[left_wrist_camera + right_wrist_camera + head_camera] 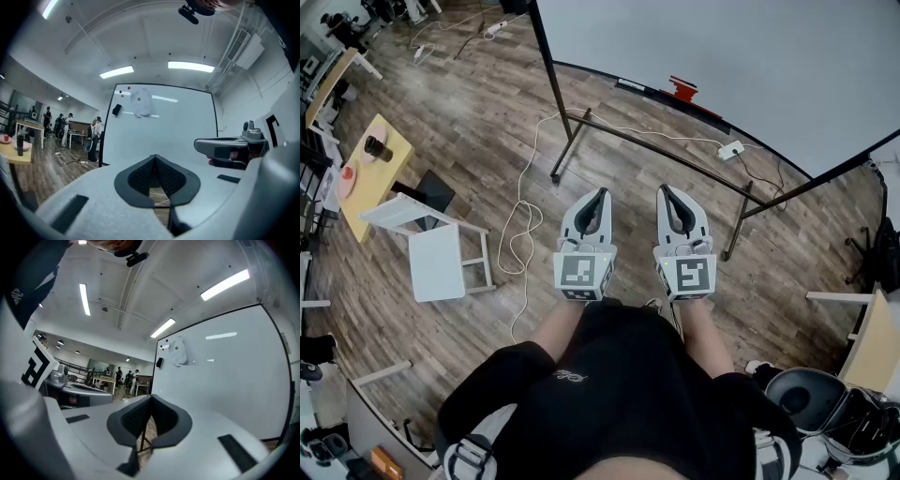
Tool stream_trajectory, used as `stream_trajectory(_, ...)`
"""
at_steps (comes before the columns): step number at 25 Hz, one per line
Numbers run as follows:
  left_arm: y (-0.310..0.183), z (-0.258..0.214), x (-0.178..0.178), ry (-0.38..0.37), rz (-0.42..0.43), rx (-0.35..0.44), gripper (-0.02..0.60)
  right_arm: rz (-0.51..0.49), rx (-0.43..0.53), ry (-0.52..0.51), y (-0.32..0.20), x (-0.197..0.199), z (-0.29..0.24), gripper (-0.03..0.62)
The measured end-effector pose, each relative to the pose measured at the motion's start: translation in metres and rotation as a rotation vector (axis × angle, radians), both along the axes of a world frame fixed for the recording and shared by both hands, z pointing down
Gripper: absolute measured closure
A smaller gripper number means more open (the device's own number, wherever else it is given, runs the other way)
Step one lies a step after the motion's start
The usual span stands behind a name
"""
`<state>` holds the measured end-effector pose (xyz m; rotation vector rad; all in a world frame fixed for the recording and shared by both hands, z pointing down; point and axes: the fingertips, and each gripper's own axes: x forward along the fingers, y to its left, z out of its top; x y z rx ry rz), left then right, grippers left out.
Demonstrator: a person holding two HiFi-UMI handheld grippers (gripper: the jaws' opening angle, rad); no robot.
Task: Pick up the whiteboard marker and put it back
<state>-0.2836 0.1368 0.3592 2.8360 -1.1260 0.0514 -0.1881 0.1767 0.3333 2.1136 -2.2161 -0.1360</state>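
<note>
I face a large whiteboard (722,47) on a black stand. On its lower ledge lie a red object (682,91) and a thin dark item (630,85); I cannot tell whether either is the marker. My left gripper (601,193) and right gripper (663,190) are held level side by side, short of the board, above the floor. Both are shut with nothing between the pads. In the left gripper view the left gripper (155,158) has its tips meeting in front of the board (159,122). The right gripper (150,399) looks the same in its own view.
The stand's black legs (572,141) and crossbar stand between me and the board. A white cable (523,234) loops on the wood floor, with a white stool (436,248) and a yellow table (370,169) at left. A cloth (141,103) and a black eraser (116,109) hang on the board.
</note>
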Motion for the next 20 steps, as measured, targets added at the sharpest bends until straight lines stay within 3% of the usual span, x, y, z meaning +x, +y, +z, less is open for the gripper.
stream_trajectory(10,-0.036,0.016,-0.036,-0.007,0.048,0.005,0.575,0.017,0.007,0.032,-0.047,-0.043,0.013,0.591)
stream_trajectory(20,-0.072,0.051,-0.024,0.012,0.070,-0.081,0.575,-0.001,-0.045,0.049,-0.089,-0.037,0.040,0.591)
